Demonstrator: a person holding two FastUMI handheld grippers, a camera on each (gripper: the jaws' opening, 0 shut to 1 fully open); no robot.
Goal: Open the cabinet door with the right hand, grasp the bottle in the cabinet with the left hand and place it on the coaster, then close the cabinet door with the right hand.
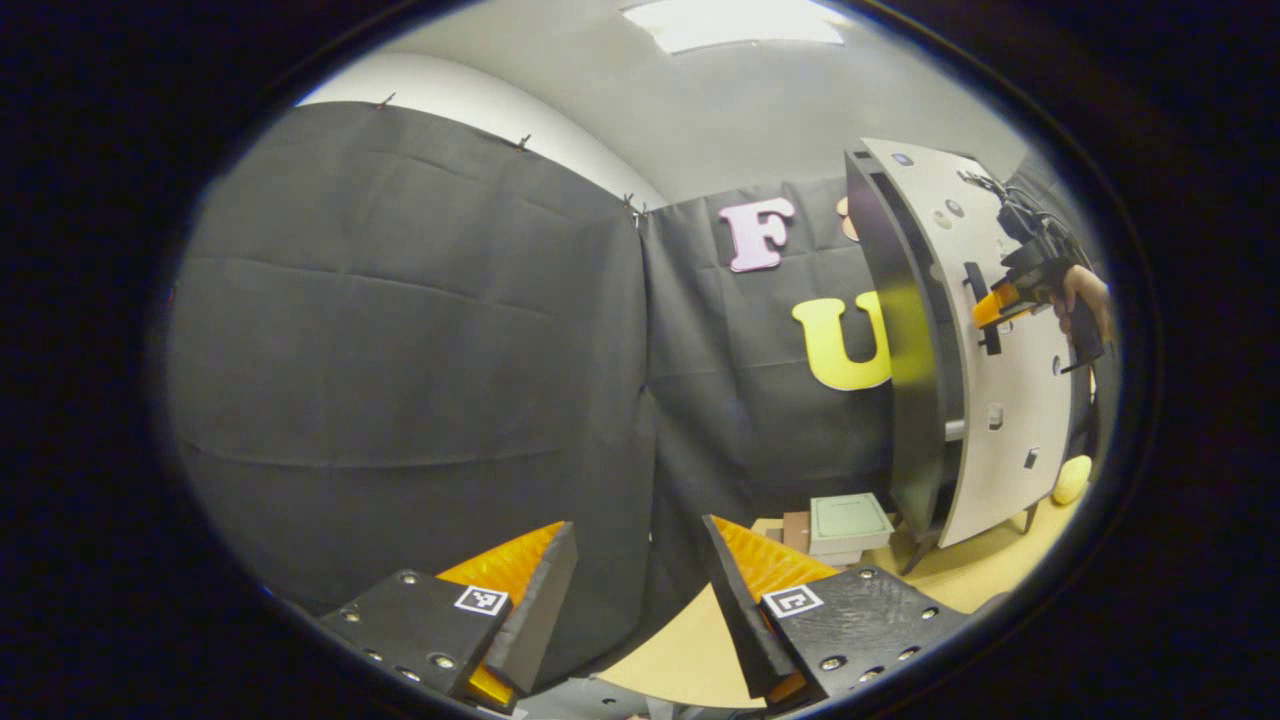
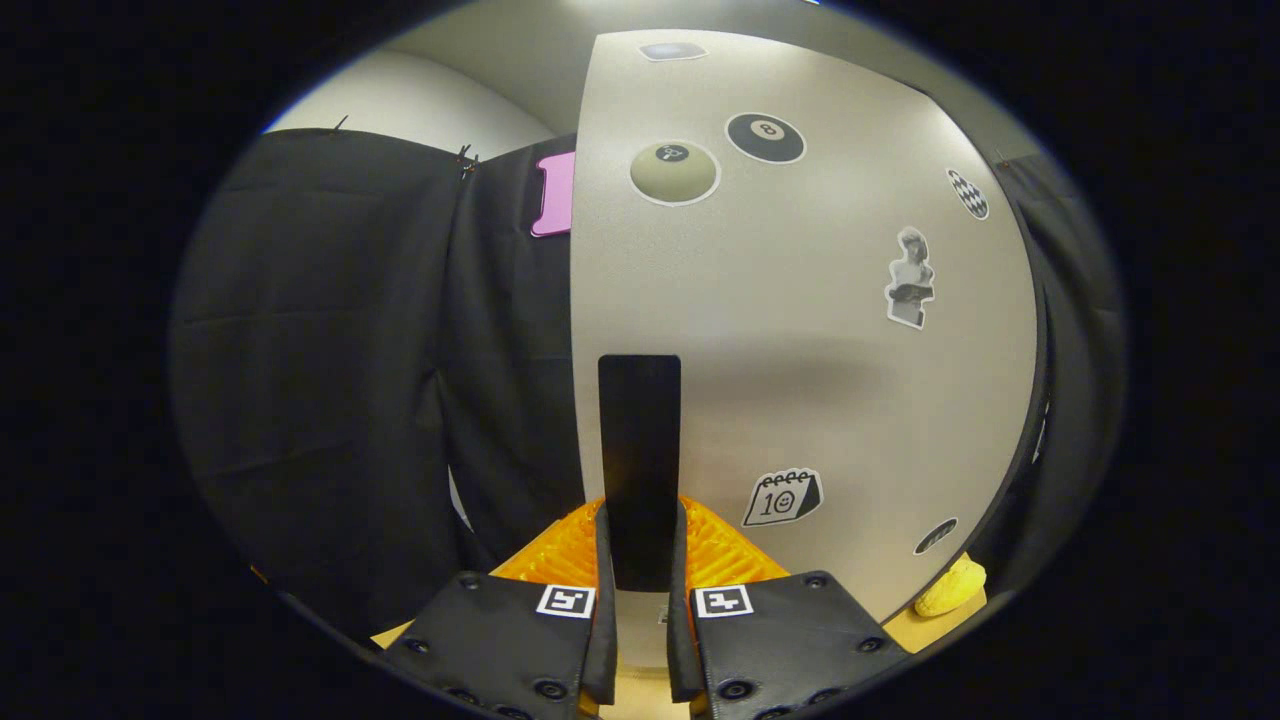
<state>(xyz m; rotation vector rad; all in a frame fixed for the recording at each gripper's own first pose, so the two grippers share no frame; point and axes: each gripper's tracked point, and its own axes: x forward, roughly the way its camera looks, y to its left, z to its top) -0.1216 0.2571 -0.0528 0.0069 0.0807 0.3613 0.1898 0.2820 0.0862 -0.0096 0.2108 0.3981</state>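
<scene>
The grey cabinet door point(image 2: 800, 340) with stickers fills the right gripper view. My right gripper point(image 2: 640, 560) is shut on its black vertical handle point(image 2: 640, 440), a finger on each side. In the left gripper view the cabinet point(image 1: 915, 350) stands at the right with the door point(image 1: 1010, 400) slightly ajar. The right gripper point(image 1: 995, 305) and the hand holding it are at the handle point(image 1: 982, 305) there. My left gripper point(image 1: 640, 590) hangs open and empty over the table's near edge, well left of the cabinet. A square green coaster point(image 1: 850, 520) lies on a small stack by the cabinet's foot. The bottle is hidden.
The tan table point(image 1: 690, 650) runs under the cabinet. A yellow rounded object point(image 1: 1070, 480) point(image 2: 950, 590) lies on the table beyond the door's right edge. Black cloth walls close off the back and left.
</scene>
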